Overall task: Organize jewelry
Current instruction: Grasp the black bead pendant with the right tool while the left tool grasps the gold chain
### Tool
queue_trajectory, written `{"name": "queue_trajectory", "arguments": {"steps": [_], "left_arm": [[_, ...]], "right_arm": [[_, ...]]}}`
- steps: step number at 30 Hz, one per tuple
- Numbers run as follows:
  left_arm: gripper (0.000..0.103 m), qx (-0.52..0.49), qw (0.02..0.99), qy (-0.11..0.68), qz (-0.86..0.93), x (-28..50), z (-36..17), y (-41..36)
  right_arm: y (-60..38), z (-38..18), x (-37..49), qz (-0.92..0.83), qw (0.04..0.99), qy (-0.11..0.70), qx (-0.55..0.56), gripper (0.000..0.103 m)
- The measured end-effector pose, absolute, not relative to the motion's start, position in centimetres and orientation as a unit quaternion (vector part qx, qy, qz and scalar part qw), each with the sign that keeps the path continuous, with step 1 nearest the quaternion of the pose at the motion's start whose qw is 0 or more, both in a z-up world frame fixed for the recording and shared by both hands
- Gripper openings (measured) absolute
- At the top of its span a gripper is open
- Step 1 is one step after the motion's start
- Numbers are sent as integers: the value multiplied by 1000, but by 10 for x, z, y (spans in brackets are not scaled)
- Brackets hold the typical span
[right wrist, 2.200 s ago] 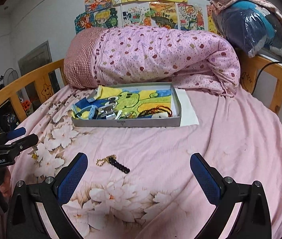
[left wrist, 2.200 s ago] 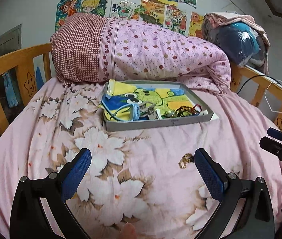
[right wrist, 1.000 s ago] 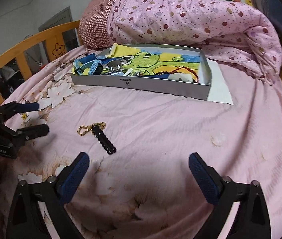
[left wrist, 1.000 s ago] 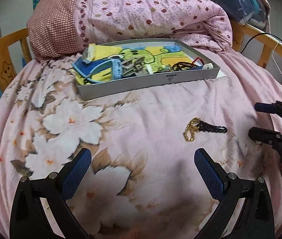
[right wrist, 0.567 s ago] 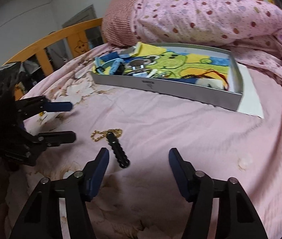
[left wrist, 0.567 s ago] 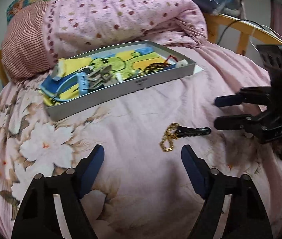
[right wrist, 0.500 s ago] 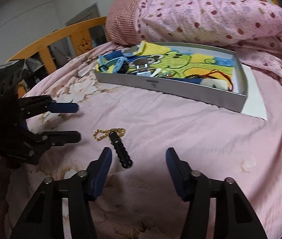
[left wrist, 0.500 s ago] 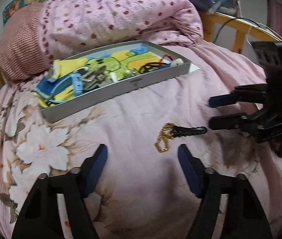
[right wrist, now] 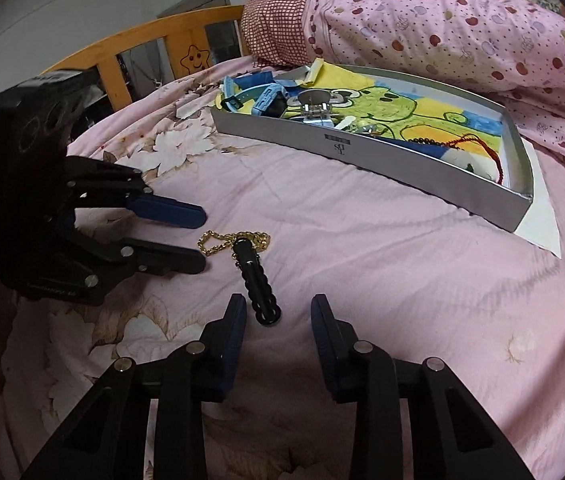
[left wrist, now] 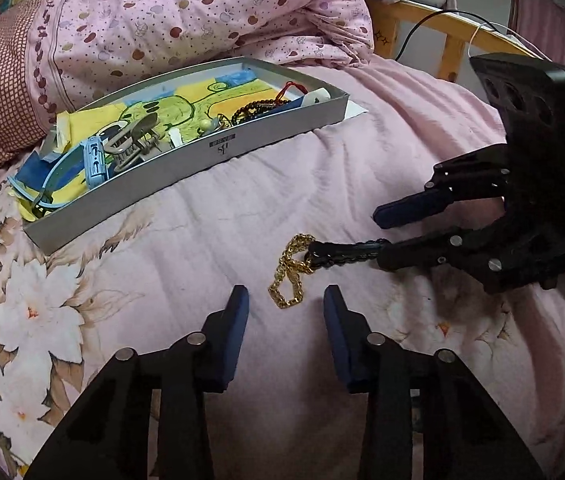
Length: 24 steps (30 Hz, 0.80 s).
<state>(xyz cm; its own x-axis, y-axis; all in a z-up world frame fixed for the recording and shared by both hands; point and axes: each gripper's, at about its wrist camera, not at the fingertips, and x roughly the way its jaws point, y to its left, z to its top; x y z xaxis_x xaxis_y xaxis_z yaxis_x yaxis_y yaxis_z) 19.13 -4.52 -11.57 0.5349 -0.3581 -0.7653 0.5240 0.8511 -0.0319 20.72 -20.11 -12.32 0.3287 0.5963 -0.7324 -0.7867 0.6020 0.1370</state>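
Both grippers closer around gold chain [left wrist: 288,276].

Both wrist fisheyes look forward and down, close over the pink floral bedsheet [left wrist: 162,264], the left from the near side and the right from the side, sharing the gold chain with black braided strap [left wrist: 294,276] [right wrist: 256,276] and the grey cardboard tray [left wrist: 186,168] [right wrist: 382,160].

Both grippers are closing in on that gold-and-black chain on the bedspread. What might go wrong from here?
1. The gold chain and black chain look linked; pulling opposite ends may strain them.
2. The left gripper and right gripper, both open, could collide.
3. Fingers may pinch the soft bedspread.
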Motion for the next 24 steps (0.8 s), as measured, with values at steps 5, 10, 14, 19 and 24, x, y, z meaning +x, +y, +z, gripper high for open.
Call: {"name": "queue_trajectory", "arguments": {"steps": [5,10,14,19,24], "left_arm": [[31,106,868,409,-261,196,-115,-47],[23,109,863,415,-265,201,-120,-49],[22,111,861,419,-267,202,-121,-49],[17,138,858,419,-264,199,-124,-56],[15,166,859,413,-252,194,-127,-62]], "right_arm": [[-195,-125,204,433,803,385,-140,22],[-194,-127,205,428,803,387,-147,21],[-192,-128,206,423,804,390,-153,21],[-188,-129,202,414,807,384,-169,21],[-188,-129,201,405,812,380,-178,16]]}}
